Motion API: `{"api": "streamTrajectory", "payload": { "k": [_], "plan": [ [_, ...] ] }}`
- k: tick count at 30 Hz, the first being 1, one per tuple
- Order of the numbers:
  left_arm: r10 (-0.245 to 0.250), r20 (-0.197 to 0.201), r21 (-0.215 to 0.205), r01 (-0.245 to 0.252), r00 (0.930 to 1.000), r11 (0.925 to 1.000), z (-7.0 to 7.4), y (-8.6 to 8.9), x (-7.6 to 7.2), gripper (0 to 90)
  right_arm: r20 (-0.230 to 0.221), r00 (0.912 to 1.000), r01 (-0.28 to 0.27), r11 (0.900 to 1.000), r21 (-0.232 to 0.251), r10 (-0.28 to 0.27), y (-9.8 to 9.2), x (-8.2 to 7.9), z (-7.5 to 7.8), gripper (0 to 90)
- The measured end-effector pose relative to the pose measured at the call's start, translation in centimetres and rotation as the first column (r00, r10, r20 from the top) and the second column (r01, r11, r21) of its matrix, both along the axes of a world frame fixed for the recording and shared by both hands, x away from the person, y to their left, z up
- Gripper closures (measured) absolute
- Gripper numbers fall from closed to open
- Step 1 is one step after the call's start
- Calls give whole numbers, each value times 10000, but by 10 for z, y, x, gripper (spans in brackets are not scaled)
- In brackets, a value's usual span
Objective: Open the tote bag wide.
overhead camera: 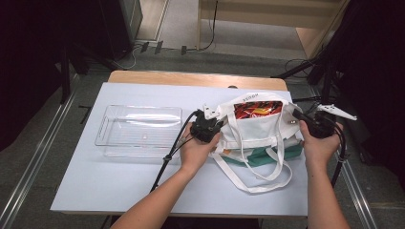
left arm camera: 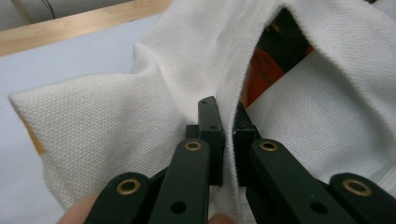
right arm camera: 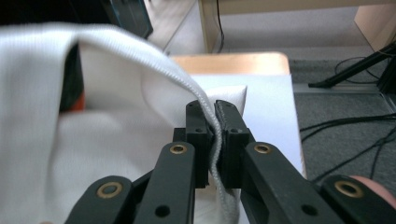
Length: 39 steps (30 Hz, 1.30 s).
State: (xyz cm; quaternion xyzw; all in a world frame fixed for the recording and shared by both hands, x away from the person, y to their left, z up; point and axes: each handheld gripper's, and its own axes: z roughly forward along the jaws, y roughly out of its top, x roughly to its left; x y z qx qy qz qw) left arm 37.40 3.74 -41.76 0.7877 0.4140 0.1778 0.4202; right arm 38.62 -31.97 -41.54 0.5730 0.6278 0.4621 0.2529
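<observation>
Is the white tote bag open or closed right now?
Open: both grippers pinch the white tote bag's rim, exposing red packets inside.

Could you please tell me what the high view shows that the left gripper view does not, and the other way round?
The high view takes in the clear plastic tray beside the bag, the right gripper clamped on the bag's right edge, the bag's looped handles and both forearms. The left gripper view shows up close the left gripper with its jaws shut on the rim fabric, and the cloth's weave. Both show the white tote bag held open with red-orange packaging inside, and the pale tabletop.
</observation>
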Motion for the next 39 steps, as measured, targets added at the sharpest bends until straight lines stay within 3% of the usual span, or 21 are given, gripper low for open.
{"api": "streamTrajectory", "payload": {
  "k": [5,9,11,13,17,20,22,26,27,29,31,33,35,39],
  "plan": [
    [64,-197,-11,-64,9998,10000,-3,5,0,894,-339,9976,-592,9977,322,602,10,-3,-19,883],
    [267,-127,207,-265,9996,9994,-5,3,-4,889,-796,9887,-1280,9917,-90,1269,26,-6,-35,886],
    [379,42,320,-380,9993,9988,-4,1,-7,887,-622,9904,-1250,9920,-153,1239,31,-11,-37,889],
    [409,41,298,-410,9992,9987,-6,2,-9,886,-464,9908,-1267,9918,185,1275,32,-19,-37,891],
    [451,125,348,-455,9989,9984,-8,5,-12,876,-354,9831,-1791,9838,103,1794,38,-34,-34,892],
    [598,141,302,-602,9981,9977,-10,9,-15,857,18,9709,-2392,9698,485,2393,40,-49,-28,893],
    [667,215,325,-674,9975,9972,-12,9,-16,851,328,9564,-2915,9554,470,2902,46,-61,-24,893],
    [698,300,419,-710,9971,9966,-16,7,-17,848,881,9370,-3453,9345,867,3381,52,-76,-24,892],
    [707,360,379,-720,9968,9967,-18,7,-18,848,1009,9357,-3469,9337,887,3380,51,-79,-26,890],
    [708,377,394,-723,9968,9966,-22,6,-18,848,1064,9558,-2804,9587,482,2742,49,-82,-28,862],
    [750,396,342,-763,9964,9965,-24,7,-19,849,1339,9706,-2066,9777,369,2001,44,-85,-29,760],
    [746,359,299,-757,9966,9967,-23,8,-19,851,1732,9758,-1385,9902,178,1333,38,-93,-24,661],
    [712,332,234,-720,9969,9971,-23,10,-19,850,2052,9745,-950,9954,103,908,32,-104,-15,651],
    [755,248,13,-755,9968,9971,-23,11,-19,846,2781,9597,-468,9988,116,417,27,-131,-4,641]
  ]
}}
